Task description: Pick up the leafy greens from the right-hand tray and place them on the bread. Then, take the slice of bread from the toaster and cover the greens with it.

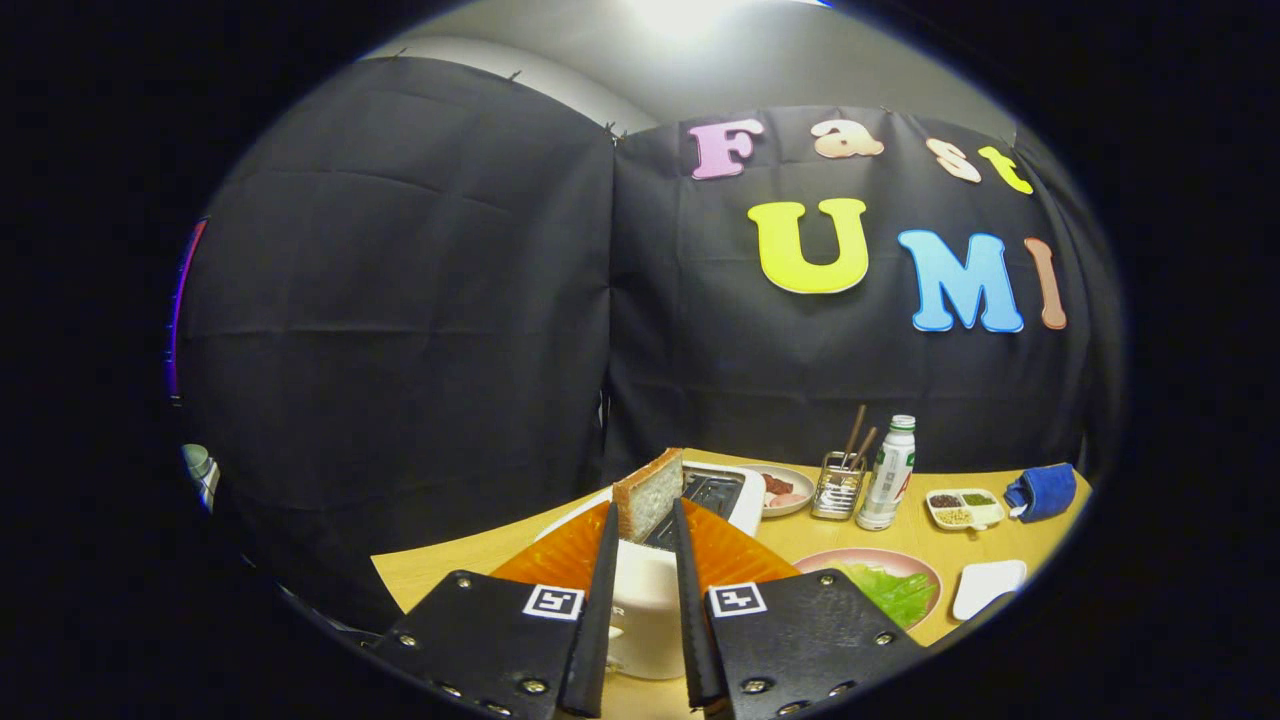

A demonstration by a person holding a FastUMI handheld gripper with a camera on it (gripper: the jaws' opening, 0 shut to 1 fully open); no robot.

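Note:
A slice of bread (650, 492) stands on edge between my fingertips, and my gripper (645, 507) is shut on it, one finger pressing each face. Right under the slice is the white toaster (645, 600), whose dark slots (712, 490) show just to the right of the bread. The slice looks raised out of the slot. To the right of my fingers, a pink plate (925, 570) on the wooden table holds the leafy greens (890, 592). My right finger housing hides part of the plate, and what lies under the greens cannot be made out.
Beyond the toaster is a plate with meat slices (782, 490), then a wire holder with chopsticks (838, 485) and a white bottle (888, 485). Further right lie a divided dish of seeds (963, 508), a blue cloth (1042, 492) and a small white dish (988, 587).

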